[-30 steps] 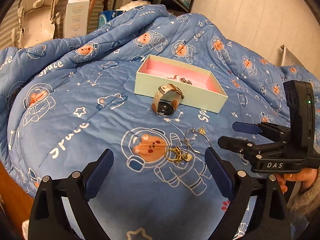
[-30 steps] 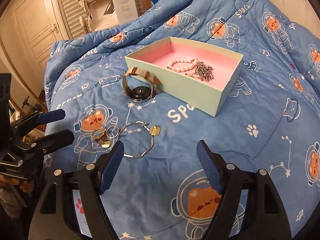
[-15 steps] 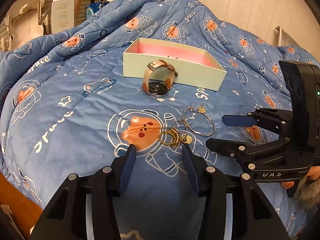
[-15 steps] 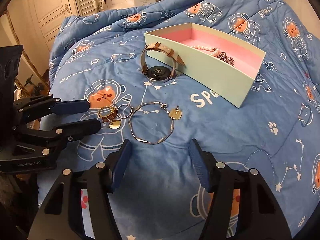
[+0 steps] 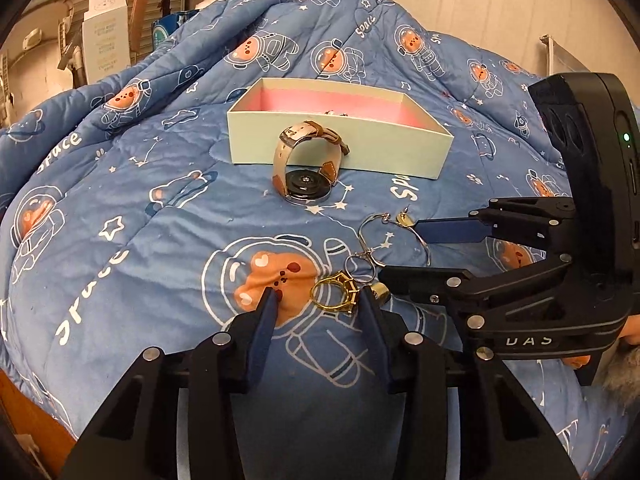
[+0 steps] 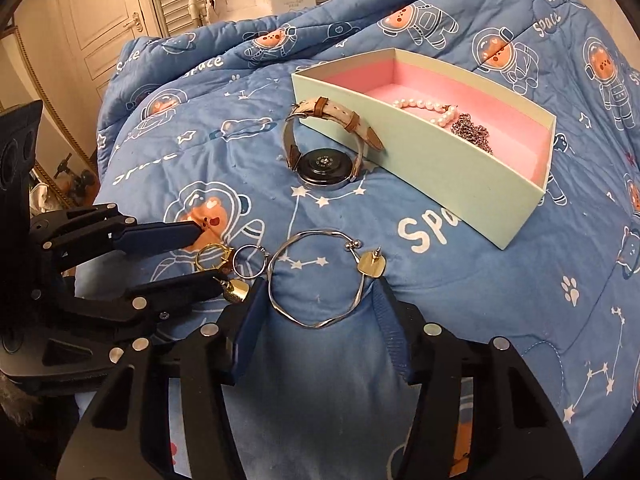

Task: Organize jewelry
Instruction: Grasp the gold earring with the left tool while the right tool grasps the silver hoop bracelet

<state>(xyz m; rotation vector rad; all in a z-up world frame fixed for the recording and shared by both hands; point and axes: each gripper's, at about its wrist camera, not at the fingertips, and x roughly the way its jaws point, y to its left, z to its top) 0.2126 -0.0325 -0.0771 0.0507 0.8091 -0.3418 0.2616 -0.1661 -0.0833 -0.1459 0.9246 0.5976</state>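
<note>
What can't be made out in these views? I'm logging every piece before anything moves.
- Left wrist: box contents, hidden by its near wall.
- Left wrist: silver bangle's far side, behind the right claw.
- Right wrist: gold ring, partly behind the left claw.

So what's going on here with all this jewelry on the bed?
A person is sorting jewelry into the pink-lined box, which already holds a pearl bracelet and a chain. The open left gripper straddles a gold ring; the open right gripper brackets a silver bangle. The watch lies outside.
</note>
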